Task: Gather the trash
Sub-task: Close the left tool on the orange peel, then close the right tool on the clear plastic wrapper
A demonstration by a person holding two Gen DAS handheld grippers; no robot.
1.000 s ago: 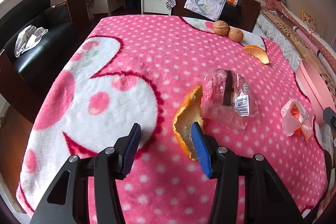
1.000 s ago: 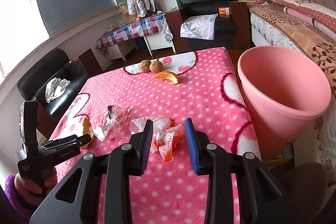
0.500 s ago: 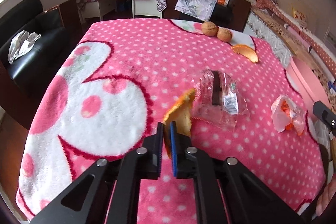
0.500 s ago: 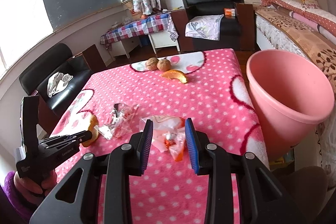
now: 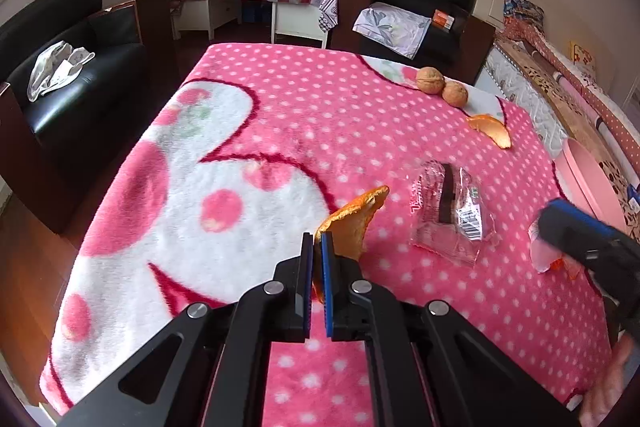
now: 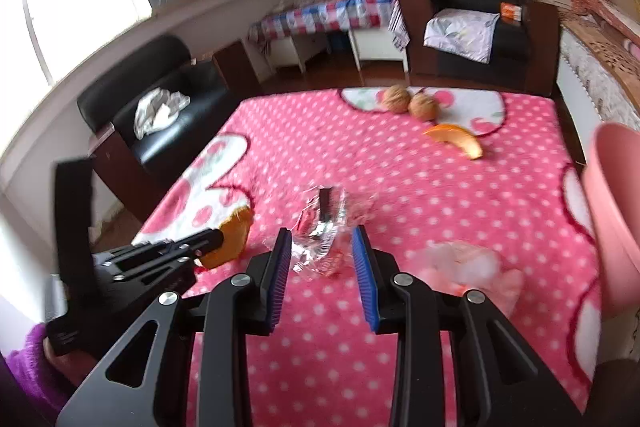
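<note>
Orange peel (image 5: 352,223) is clamped in the left hand-held gripper (image 5: 317,243); wrappers remain uncollected on the counter (image 5: 240,131), the right hand-held gripper (image 6: 322,247) held apart.

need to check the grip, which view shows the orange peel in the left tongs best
The left wrist view: the orange peel sits sharp and central, pinched between the shut left tongs. The right wrist view shows it only from the side, blurred and partly hidden behind those tongs.

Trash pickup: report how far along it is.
Done: nothing shows as binned; only the pink bin's outside is visible. In hand: left gripper shut on an orange peel; right gripper open over the clear wrapper. Left: crumpled bag, far peel.
</note>
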